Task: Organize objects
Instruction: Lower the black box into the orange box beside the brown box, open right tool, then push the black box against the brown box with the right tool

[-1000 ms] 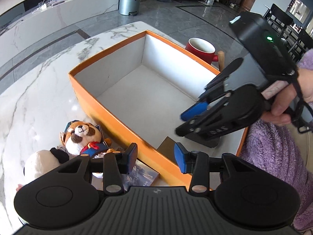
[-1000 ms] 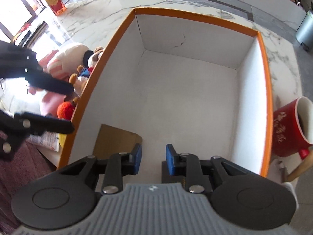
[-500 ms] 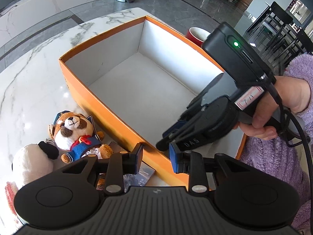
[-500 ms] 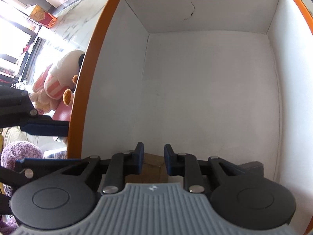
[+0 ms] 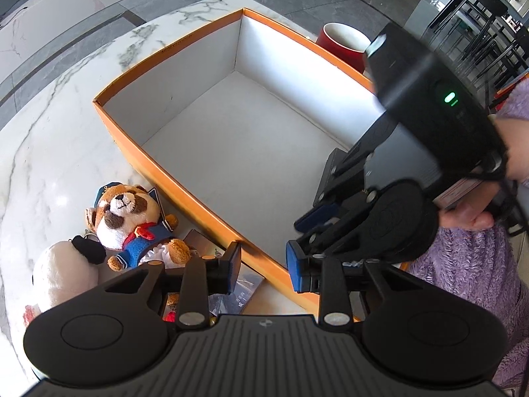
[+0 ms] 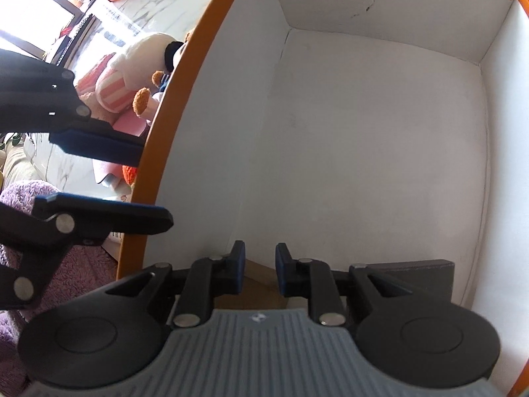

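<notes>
Both claws are released and hold nothing, the right gripper (image 6: 259, 273) inside the box (image 5: 172, 178); the bear (image 5: 127, 220) looks soft and light, best pinched at its body by the left gripper (image 5: 263, 271).

So the box (image 5: 172, 198) sits on the table (image 5: 49, 152), with the bear plush (image 5: 127, 218) and another plush (image 5: 62, 271) right outside its left wall. A mug (image 5: 340, 43) stands beyond its far-right wall.
</notes>
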Tool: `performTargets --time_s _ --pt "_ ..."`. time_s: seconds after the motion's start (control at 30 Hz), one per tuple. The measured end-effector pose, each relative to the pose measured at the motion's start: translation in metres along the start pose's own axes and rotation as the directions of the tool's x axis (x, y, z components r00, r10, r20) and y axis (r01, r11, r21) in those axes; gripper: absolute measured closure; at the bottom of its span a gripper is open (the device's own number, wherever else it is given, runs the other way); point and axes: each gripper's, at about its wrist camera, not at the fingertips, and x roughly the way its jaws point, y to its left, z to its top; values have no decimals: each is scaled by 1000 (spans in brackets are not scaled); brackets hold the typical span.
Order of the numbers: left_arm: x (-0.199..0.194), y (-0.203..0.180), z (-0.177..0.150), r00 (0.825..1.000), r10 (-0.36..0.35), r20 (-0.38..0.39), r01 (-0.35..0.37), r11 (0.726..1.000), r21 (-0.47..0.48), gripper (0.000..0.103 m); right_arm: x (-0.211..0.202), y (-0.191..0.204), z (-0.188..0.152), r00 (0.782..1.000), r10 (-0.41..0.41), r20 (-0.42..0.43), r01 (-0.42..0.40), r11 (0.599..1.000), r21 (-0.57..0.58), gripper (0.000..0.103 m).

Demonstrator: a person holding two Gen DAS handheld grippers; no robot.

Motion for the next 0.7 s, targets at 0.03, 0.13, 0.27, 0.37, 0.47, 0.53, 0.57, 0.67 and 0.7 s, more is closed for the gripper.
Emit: performTargets --time_s 0.03,0.13,0.27,0.37,0.47,0.53,0.57,0.67,0.7 --pt "1 0 1 1000 2 -5 -2 1000 -2 68 -6 -3 0 1000 -11 6 11 1000 -8 80" --pt "2 -2 3 1000 15 -18 -15 1000 2 68 -22 -10 1 995 -99 2 99 994 -52 75" --pt "3 -4 6 999 28 -37 -27 1000 13 68 -33 -10 -9 958 -286 -36 263 917 -301 66" --pt "4 -5 9 998 35 -53 -35 999 16 68 -31 -4 -19 906 -420 -55 319 764 -561 66" --pt "5 -6 10 997 41 -60 -40 999 16 68 -21 -8 -23 859 -495 -126 275 656 -703 66" --pt "5 -6 10 997 42 -59 -41 999 14 68 -15 -7 -25 842 -524 -129 241 579 -779 67" --pt "5 -6 9 997 40 -59 -40 999 11 68 -11 -6 -28 836 -535 -126 211 524 -825 67" --pt "5 -5 10 998 34 -61 -34 999 3 68 1 -4 -34 792 -591 -151 114 386 -915 66" --pt "5 -5 10 998 34 -62 -34 999 3 68 4 -5 -35 786 -593 -177 68 367 -928 66"
